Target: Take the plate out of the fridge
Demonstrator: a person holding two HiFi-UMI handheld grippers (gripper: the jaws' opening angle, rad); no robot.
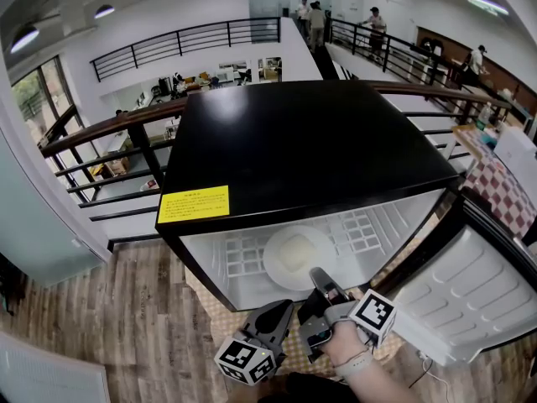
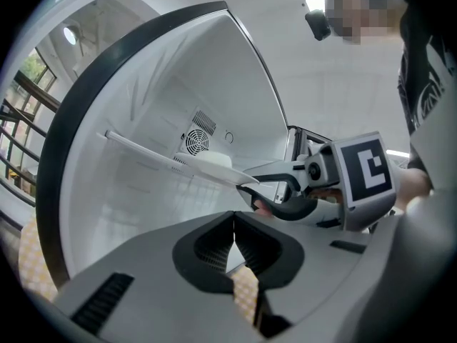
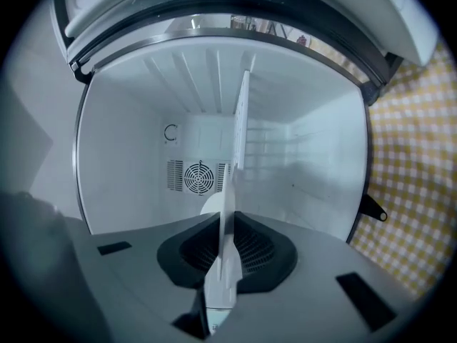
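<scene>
Judging by how things lie, the task is partway through: the fridge (image 1: 310, 141) stands with its door (image 1: 470, 300) swung open to the right, and the plate (image 1: 295, 257) is gripped at its near rim but not yet drawn out. It lies inside the compartment on the wire shelf (image 1: 361, 229). Whether it has been lifted off the wires cannot be told. The pull outward through the opening is judged to be what is left

The fridge is seen as a small boxy unit with a glossy black top and a smooth white moulded lining. The door's inner face is formed of the same white plastic, with raised panels. A yellow-and-white checked cloth (image 3: 414, 156) is spread beneath the fridge. The shelf is made of white-coated wire in a square grid. The plate is round, white, shallow and thin at the edge, with a smooth sheen; its material cannot be told.

The right tongs (image 1: 319, 277) are clamped on the plate's rim, the dark ribbed pads pressed against both faces of the thin edge. The left tongs (image 2: 233, 238) are brought together with nothing between them and held just beside the right ones, outside the opening.

A yellow rectangular label (image 1: 194, 204) is stuck on the black top, and a round fan grille (image 3: 198, 177) is set in the back wall
</scene>
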